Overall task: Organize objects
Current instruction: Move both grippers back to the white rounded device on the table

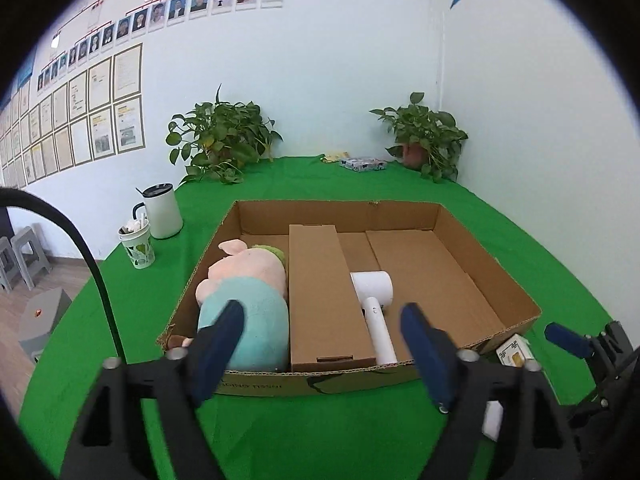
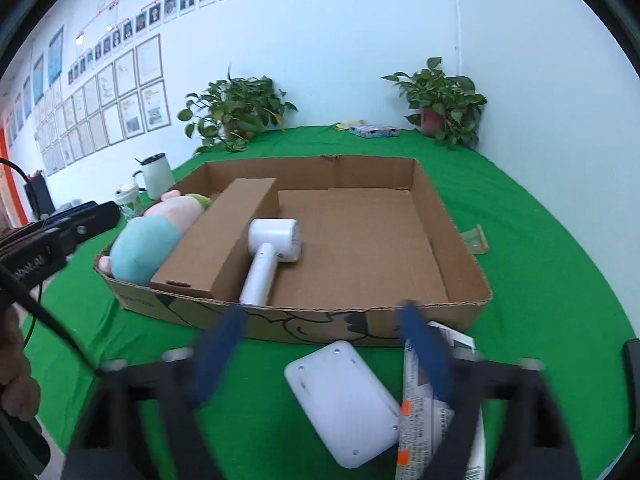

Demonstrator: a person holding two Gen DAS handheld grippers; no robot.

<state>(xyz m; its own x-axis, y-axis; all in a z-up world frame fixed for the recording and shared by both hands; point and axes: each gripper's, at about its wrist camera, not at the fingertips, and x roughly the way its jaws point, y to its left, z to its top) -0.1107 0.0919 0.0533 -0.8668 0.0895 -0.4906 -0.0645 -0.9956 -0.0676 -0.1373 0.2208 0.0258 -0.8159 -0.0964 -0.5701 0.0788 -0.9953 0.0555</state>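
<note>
White flat device (image 2: 344, 404) sits just ahead of our right gripper (image 2: 320, 348), between its wide-apart, empty jaws, on the green table (image 2: 540, 280) by the near wall of the cardboard tray (image 2: 452, 240). Long axis runs diagonally, so we'd probably need wrist roll. Left gripper (image 1: 320, 340) also spread, empty, farther off, facing the hair dryer (image 1: 374, 300) and plush (image 1: 244, 292).

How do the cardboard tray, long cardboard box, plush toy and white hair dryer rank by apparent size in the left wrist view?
1. Cardboard tray, largest; it holds the other three.
2. Long cardboard box and plush toy: look alike, not ranked.
3. White hair dryer, smallest.
</note>
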